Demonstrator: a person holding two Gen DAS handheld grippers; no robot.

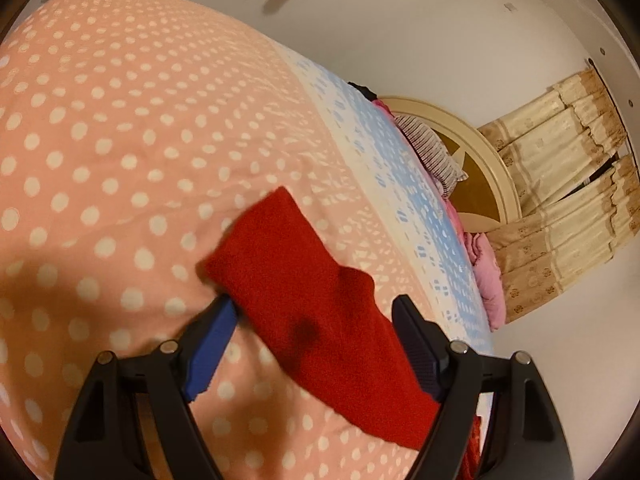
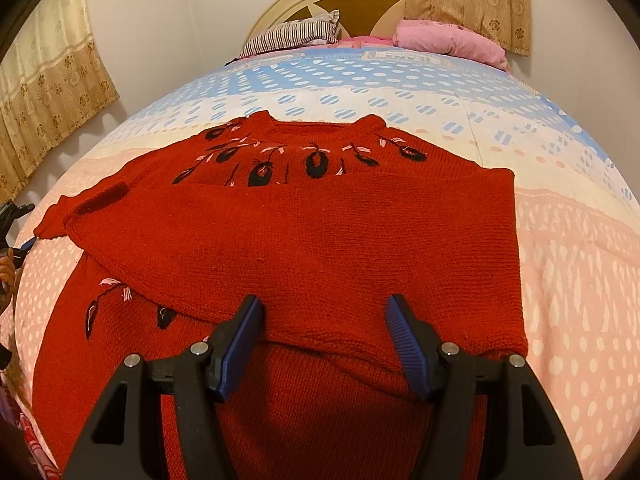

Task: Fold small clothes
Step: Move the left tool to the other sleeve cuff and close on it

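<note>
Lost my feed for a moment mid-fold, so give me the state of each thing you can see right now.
red knit sweater: spread on the bed, right side folded across the front, one sleeve out to the left
sleeve: lying flat between the left gripper's fingers, not pinched
left gripper: open
right gripper: open, over the sweater's hem
polka-dot bedspread: spread flat
striped pillow: lying at the headboard

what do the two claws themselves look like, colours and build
Both look alike. The left claw and the right claw each have two flat blue ribbed pads mounted on matte black plastic fingers. The black arms fan out into triangular cut-out frames, joined with round silver pins. No cables, markings or sleeves show.
</note>
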